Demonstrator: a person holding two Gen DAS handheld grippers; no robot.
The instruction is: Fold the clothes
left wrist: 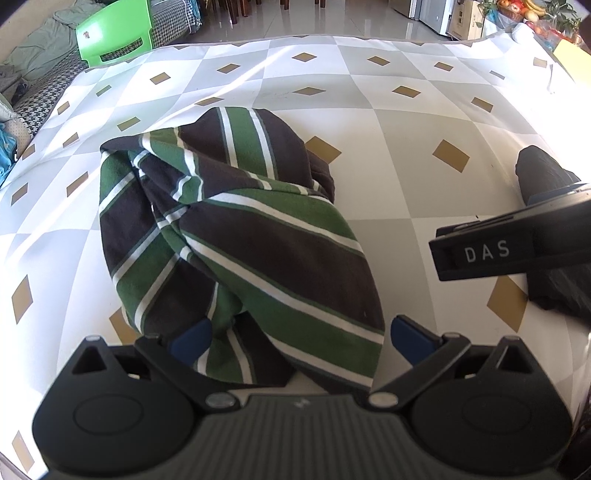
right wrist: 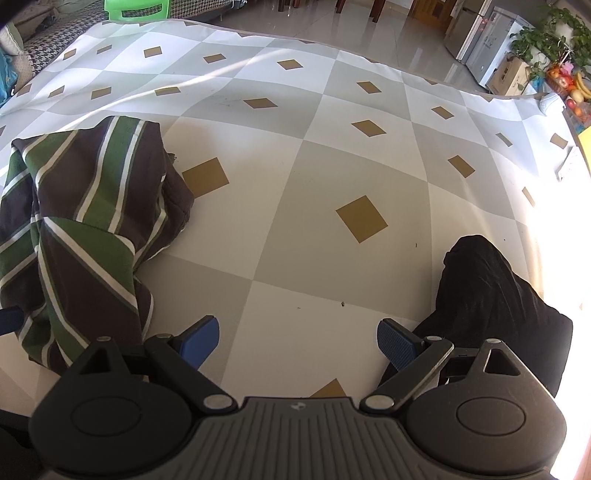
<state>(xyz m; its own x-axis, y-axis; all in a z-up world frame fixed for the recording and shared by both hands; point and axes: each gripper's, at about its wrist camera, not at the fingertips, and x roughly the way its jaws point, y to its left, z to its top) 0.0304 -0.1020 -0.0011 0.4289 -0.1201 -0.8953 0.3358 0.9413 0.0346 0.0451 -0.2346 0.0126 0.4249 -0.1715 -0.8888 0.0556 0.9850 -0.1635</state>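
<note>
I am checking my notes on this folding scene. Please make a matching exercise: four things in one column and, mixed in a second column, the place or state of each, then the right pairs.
Things:
1. striped garment
2. black garment
3. green chair
4. right hand-held gripper

Places or states:
A. beyond the far edge of the cloth-covered table
B. open above bare cloth
C. crumpled, between the left hand-held gripper's open jaws
D. near the table's right edge

Pairs: 1-C, 2-D, 3-A, 4-B

Striped garment (left wrist: pixel 236 236): near hem hidden behind left gripper (left wrist: pixel 301 341); left part cut off in right wrist view. Black garment (right wrist: pixel 491 295): cut by left view's right edge, partly behind right gripper (right wrist: pixel 297 338). Fruit (right wrist: pixel 569 88): too small to identify.
</note>
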